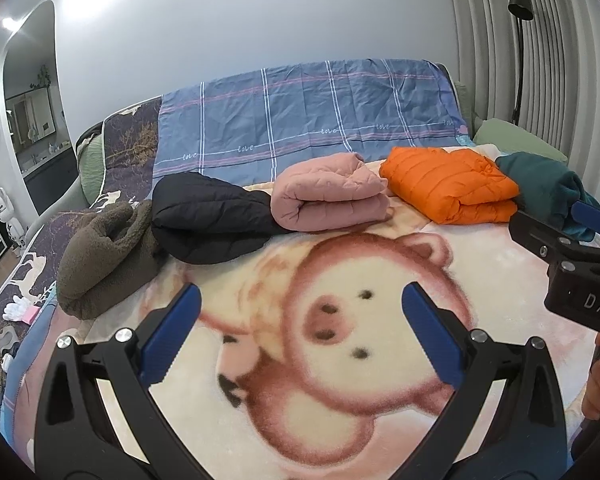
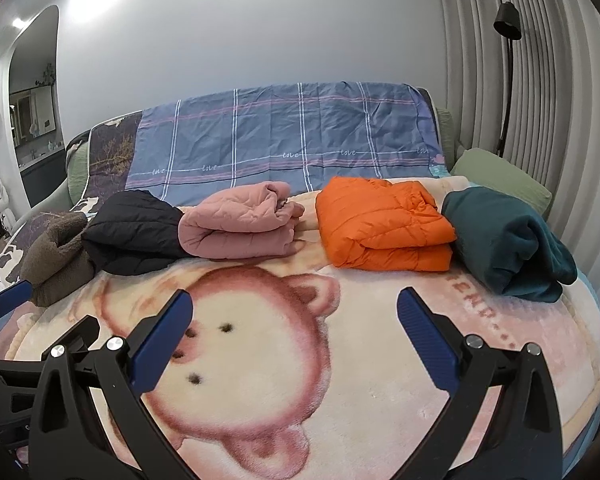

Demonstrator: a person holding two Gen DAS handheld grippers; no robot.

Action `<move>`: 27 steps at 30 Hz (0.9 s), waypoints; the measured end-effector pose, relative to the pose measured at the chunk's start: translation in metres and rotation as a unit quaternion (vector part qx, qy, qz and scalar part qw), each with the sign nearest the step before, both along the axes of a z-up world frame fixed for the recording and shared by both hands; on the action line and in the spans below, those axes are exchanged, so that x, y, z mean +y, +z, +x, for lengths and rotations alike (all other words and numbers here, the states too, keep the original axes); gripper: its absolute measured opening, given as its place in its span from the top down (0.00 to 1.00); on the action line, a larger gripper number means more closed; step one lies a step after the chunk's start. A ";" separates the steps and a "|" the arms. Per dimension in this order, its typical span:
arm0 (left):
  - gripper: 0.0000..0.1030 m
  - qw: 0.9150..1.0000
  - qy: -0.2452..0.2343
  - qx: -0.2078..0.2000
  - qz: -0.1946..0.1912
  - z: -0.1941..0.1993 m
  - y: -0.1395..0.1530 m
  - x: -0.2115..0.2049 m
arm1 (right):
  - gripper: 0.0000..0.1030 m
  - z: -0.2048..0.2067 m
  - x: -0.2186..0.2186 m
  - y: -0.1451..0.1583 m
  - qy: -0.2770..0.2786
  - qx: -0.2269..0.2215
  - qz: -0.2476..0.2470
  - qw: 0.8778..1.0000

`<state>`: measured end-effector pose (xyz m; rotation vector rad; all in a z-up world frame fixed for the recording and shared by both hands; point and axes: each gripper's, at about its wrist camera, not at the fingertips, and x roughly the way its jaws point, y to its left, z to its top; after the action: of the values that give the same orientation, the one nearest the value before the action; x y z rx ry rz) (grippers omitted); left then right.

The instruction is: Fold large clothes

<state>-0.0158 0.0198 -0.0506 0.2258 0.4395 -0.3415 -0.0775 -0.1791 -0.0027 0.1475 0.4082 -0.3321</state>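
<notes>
Pig-print blanket [image 2: 284, 392]: fills lower frame in both views. Folded garments, one row across mid-frame, left to right: brown fleece [image 2: 54, 264], black jacket [image 2: 134, 236], pink jacket [image 2: 240, 222], orange jacket [image 2: 384, 226], teal sweater [image 2: 508, 240]. Left gripper [image 1: 300, 332] and right gripper [image 2: 294, 334]: fingers spread wide above blanket, holding nothing.

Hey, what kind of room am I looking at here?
Most likely a bedroom: a bed under a pig-print blanket, a green pillow near the headboard, and folded jackets such as the orange one lined up on it.
</notes>
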 end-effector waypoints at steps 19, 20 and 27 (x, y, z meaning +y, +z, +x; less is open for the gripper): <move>0.02 1.000 0.008 0.018 0.005 0.015 -0.008 0.005 | 0.01 0.014 0.006 -0.002 0.012 0.018 -0.004 1.000; 0.02 1.000 0.009 0.019 0.005 0.015 -0.008 0.005 | 0.01 0.015 0.006 -0.002 0.013 0.019 -0.004 1.000; 0.02 1.000 0.012 0.024 0.004 0.018 -0.009 0.006 | 0.01 0.018 0.007 -0.006 0.011 0.027 -0.003 1.000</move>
<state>0.0022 0.0261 -0.0601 0.2213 0.4901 -0.3216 -0.0598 -0.1718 -0.0083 0.1291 0.4612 -0.3153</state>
